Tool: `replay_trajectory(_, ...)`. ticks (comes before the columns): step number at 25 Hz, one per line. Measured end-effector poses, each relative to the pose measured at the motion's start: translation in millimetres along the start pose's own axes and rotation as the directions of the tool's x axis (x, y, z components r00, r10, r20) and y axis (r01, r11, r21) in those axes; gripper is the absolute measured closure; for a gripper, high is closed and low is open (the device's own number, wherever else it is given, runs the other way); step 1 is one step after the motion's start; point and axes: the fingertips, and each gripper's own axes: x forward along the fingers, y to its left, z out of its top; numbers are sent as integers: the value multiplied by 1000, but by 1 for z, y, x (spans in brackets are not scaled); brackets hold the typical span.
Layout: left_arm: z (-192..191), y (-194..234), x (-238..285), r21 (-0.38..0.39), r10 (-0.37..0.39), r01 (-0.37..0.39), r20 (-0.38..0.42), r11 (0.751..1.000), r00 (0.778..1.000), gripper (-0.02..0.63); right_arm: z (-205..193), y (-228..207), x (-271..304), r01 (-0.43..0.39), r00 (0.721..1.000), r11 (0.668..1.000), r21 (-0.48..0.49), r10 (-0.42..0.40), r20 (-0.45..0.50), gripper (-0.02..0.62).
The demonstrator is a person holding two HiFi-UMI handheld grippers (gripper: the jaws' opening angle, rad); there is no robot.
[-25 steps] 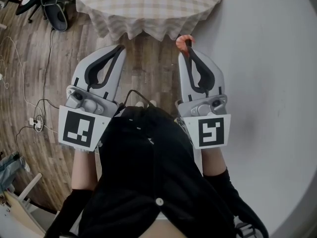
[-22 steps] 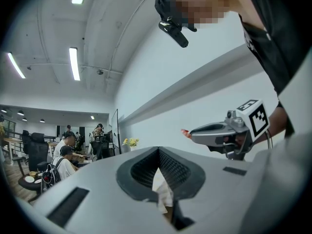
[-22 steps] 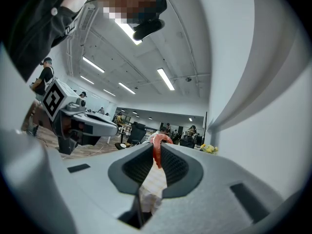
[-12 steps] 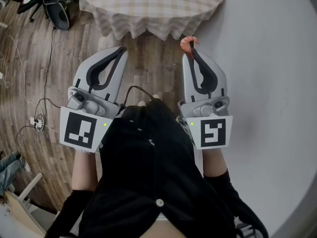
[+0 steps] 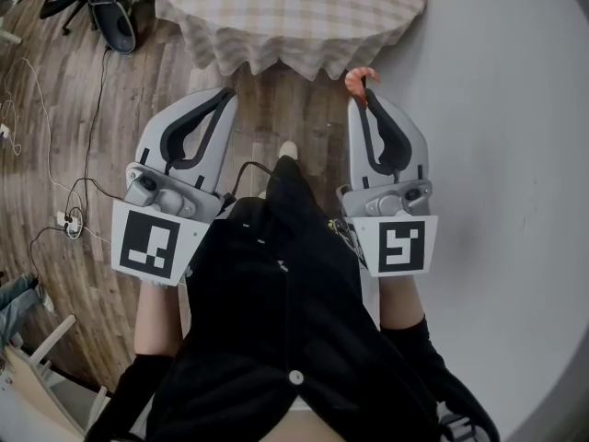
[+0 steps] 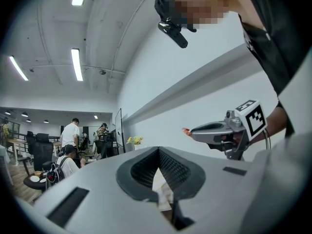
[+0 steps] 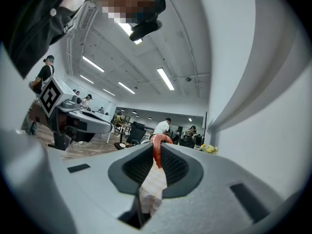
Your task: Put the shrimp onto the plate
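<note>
An orange-pink shrimp (image 5: 358,81) sticks out past the tips of my right gripper (image 5: 366,98), which is shut on it, held above the wooden floor just short of the table. In the right gripper view the shrimp (image 7: 156,148) curls up from between the closed jaws of the right gripper (image 7: 157,155). My left gripper (image 5: 225,96) is level with it on the left, shut, with nothing in it. The left gripper view shows its own tips (image 6: 158,149) meeting, and the right gripper (image 6: 222,130) beside it with the shrimp (image 6: 186,130) at its tip. No plate is in sight.
A round table with a checked cloth (image 5: 287,9) stands ahead at the top of the head view. A white wall (image 5: 515,155) runs along the right. Cables (image 5: 64,219) lie on the wood floor at left, chair bases (image 5: 115,17) at top left. Several people (image 6: 69,133) are in the room behind.
Both grippers have drifted slightly right, the right one still holding the shrimp. The table has shifted right in the head view, and a shoe tip now shows between the grippers.
</note>
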Motion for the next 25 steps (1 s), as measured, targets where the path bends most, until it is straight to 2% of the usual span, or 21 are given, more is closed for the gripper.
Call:
replay_trajectory(10,-4,15,32,7,38,-38,-20,999,999,604,-14,-22,35,-45,999,999,26,45,5,558)
replay_trajectory(25,-2,55,113,17,96,-96,-25,995,995,604,-35,-78,109,-111,994,993,38,110,24,558)
